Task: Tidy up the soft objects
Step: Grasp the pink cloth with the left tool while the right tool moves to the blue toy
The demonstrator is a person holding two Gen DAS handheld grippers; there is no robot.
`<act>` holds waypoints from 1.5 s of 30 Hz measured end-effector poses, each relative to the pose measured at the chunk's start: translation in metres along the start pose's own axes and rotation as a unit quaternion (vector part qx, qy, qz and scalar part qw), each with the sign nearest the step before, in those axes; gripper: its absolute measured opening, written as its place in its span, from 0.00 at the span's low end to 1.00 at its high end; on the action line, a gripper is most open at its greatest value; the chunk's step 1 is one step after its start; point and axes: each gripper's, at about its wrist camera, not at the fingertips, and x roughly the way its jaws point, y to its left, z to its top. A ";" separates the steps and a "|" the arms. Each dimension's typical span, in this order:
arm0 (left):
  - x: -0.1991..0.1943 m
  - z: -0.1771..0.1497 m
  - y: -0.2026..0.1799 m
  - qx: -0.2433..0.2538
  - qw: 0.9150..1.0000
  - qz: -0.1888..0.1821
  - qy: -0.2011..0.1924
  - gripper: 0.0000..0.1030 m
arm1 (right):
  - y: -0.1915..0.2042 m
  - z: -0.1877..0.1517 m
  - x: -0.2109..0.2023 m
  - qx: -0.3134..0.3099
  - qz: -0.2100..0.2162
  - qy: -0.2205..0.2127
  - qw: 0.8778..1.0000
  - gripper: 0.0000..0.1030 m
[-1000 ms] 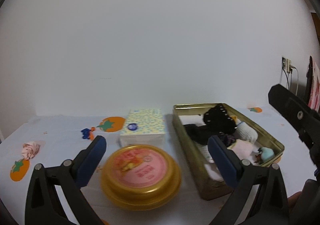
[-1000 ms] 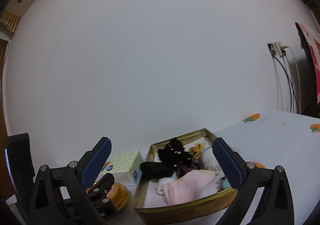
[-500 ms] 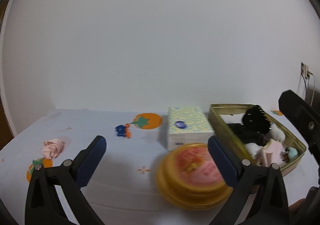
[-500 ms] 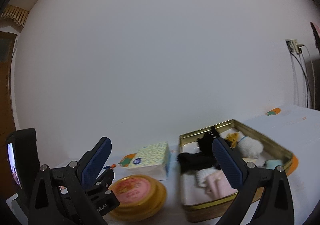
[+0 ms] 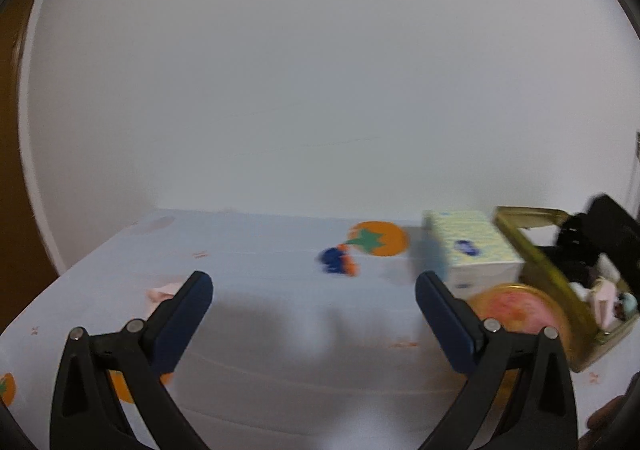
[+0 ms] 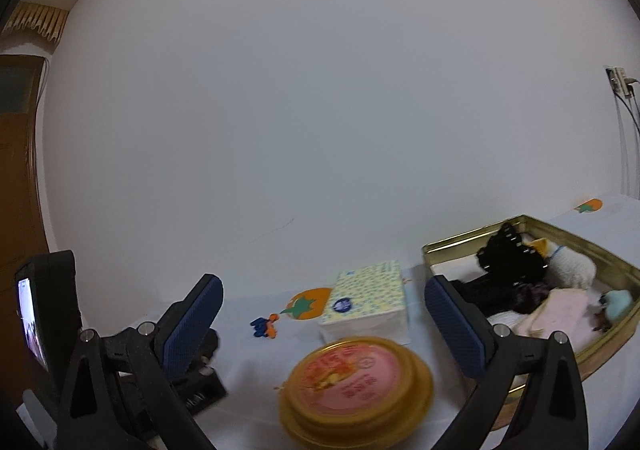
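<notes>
A gold rectangular tin (image 6: 608,342) at the right holds several soft items: black, white, pink and teal pieces. It also shows at the right edge of the left wrist view (image 5: 532,262). A small pink soft item (image 5: 162,293) lies on the table just behind the left finger of my left gripper (image 5: 314,316), which is open and empty. A small blue and orange item (image 5: 338,266) lies mid-table, and it shows in the right wrist view (image 6: 265,327). My right gripper (image 6: 324,324) is open and empty above the round tin.
A round gold tin with a pink lid (image 6: 356,382) stands in front of a patterned tissue box (image 6: 366,296). The white tablecloth (image 5: 280,330) has orange fruit prints. A wall stands close behind. A brown door (image 6: 18,210) is at the left.
Both grippers have swung left. The tins and the tissue box slid to the right of both views, and the pink item is now near my left gripper's left finger.
</notes>
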 end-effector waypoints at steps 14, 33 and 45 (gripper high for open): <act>0.051 -0.007 0.152 -0.146 0.982 0.045 0.115 1.00 | 0.039 -0.013 0.040 -0.003 0.011 0.051 0.999 0.99; 0.104 -0.010 0.103 -0.013 0.969 0.044 0.243 0.23 | 0.052 -0.022 0.068 0.004 0.034 0.110 0.993 0.99; 0.117 0.000 0.112 -0.100 0.967 0.010 0.234 0.22 | 0.104 -0.037 0.157 -0.054 0.038 0.206 0.976 0.86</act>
